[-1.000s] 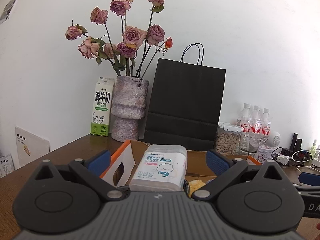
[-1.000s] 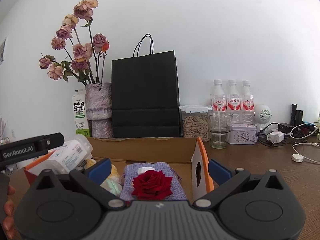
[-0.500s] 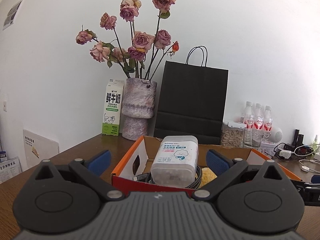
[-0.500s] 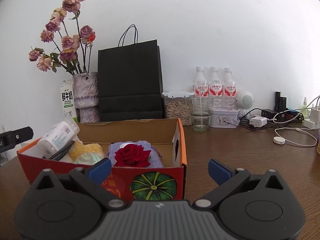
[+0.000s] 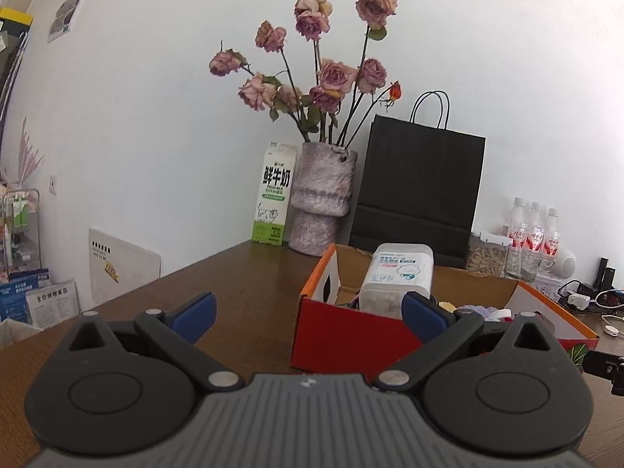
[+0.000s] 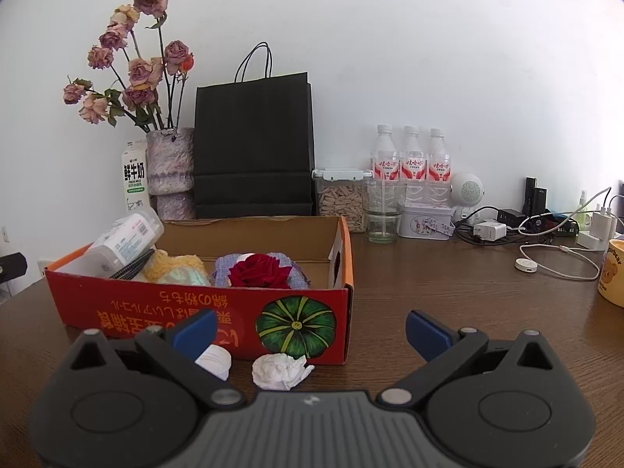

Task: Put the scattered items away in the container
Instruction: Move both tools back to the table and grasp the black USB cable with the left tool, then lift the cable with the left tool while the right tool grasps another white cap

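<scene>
A red and orange cardboard box [image 6: 218, 312] with a pumpkin picture stands on the brown table. Inside lie a clear plastic tub [image 6: 124, 243] leaning at the left end, a yellow cloth [image 6: 175, 267], a purple pouch [image 6: 226, 267] and a red rose [image 6: 259, 271]. On the table in front of the box lie a crumpled white tissue [image 6: 280, 370] and a round white pad [image 6: 214, 360]. My right gripper [image 6: 310, 331] is open and empty, just behind them. My left gripper [image 5: 308, 314] is open and empty, off the box's [image 5: 343, 335] left end, where the tub [image 5: 397, 279] shows.
Along the wall stand a milk carton [image 5: 275, 195], a vase of dried roses [image 5: 321, 202], a black paper bag [image 6: 253, 148], a jar of seeds [image 6: 341, 199], a glass [image 6: 384, 214], three water bottles [image 6: 411, 163] and a tin [image 6: 425, 222]. Chargers and cables [image 6: 546, 234] and a yellow mug [image 6: 612, 273] sit at right.
Both grippers have drawn back from over the box, the left one also swinging left. The box's front wall, the tissue and the pad have come into the right wrist view.
</scene>
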`<state>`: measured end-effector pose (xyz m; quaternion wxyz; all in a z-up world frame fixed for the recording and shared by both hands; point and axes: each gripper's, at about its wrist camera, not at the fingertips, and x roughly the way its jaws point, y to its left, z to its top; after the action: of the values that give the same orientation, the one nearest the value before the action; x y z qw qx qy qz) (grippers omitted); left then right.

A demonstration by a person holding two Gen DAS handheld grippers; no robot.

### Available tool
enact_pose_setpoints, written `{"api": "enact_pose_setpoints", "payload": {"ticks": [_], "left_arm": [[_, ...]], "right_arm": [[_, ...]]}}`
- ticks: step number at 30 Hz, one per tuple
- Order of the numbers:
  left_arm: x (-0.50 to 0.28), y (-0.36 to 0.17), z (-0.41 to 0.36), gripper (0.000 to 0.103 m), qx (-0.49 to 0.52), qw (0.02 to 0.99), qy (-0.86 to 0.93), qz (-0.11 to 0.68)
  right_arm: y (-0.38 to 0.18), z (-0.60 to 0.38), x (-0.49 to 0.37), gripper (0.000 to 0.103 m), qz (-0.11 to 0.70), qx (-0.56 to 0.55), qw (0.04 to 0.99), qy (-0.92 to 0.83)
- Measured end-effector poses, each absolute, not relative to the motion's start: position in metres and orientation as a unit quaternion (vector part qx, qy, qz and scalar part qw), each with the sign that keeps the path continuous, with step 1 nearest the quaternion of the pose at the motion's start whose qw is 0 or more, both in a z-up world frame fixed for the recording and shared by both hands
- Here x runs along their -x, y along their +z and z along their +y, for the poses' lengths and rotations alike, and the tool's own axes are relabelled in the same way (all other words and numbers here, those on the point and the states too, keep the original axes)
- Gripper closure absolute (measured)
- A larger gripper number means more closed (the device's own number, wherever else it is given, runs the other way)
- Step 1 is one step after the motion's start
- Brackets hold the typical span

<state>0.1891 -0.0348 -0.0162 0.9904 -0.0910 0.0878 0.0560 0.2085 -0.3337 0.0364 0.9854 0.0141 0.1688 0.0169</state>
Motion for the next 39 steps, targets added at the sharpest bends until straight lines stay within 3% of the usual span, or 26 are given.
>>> {"api": "enact_pose_setpoints", "payload": {"ticks": [6,14,18,23,27,31,35,39], "left_arm": [[-0.189,-0.019,-0.024,0.0,0.116,0.985,0.05,0.121],[-0.211,-0.027,-0.058,0.0,0.069,0.975,0.011,0.21],[-0.23,-0.034,-0.083,0.01,0.038,0.965,0.013,0.258],[-0.252,-0.042,-0.094,0.013,0.05,0.954,0.028,0.295],[-0.262,-0.046,-0.102,0.04,0.031,0.947,0.048,0.317],[-0.263,-0.047,-0.108,0.05,0.013,0.947,0.053,0.318],[-0.267,-0.042,-0.115,0.084,0.006,0.943,0.046,0.328],[-0.263,-0.04,-0.115,0.086,0.013,0.942,0.034,0.333]], "right_arm": [[0.035,-0.336,-0.202,0.0,0.185,-0.02,0.982,0.016],[0.034,-0.334,-0.203,0.0,0.191,-0.013,0.981,0.011],[0.033,-0.334,-0.205,0.0,0.2,-0.016,0.98,0.011],[0.032,-0.334,-0.206,0.0,0.201,-0.015,0.979,0.02],[0.033,-0.333,-0.206,0.0,0.203,-0.014,0.979,0.028],[0.032,-0.335,-0.207,0.0,0.207,-0.021,0.978,0.033],[0.032,-0.335,-0.207,0.0,0.205,-0.02,0.978,0.035],[0.033,-0.334,-0.205,0.0,0.205,-0.022,0.978,0.043]]}}
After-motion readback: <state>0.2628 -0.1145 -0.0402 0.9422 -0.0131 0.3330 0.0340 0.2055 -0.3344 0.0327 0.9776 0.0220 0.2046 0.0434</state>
